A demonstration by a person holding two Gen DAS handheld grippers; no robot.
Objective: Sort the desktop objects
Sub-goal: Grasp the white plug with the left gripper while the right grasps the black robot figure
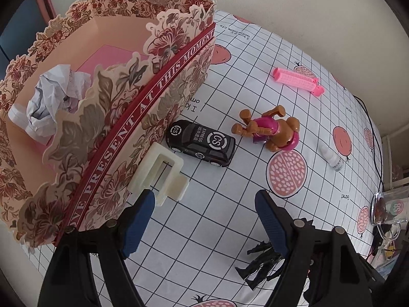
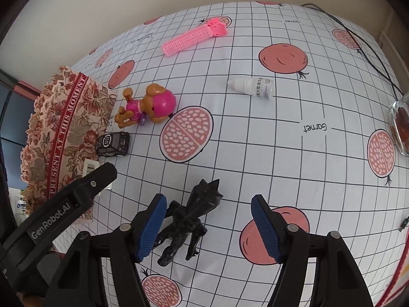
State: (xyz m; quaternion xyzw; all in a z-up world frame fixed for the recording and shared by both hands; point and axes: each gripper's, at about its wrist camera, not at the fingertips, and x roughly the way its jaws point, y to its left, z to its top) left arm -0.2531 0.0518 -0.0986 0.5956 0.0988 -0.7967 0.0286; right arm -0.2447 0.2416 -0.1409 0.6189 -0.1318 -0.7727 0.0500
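Centring the right hand-held gripper [image 2: 207,226], its jaws spread apart, over the black figure [image 2: 190,220] lying on the bench [image 2: 255,153] seems wise before closing, while the left hand-held gripper [image 1: 204,220] waits open beside the floral box [image 1: 122,117].

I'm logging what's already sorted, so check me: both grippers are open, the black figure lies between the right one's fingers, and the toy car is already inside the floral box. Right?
Not quite. The toy car is not in the floral box; the left wrist view shows it on the tablecloth beside the box's wall. The rest holds: the left gripper and right gripper are open, and the black figure lies between the right one's fingers.
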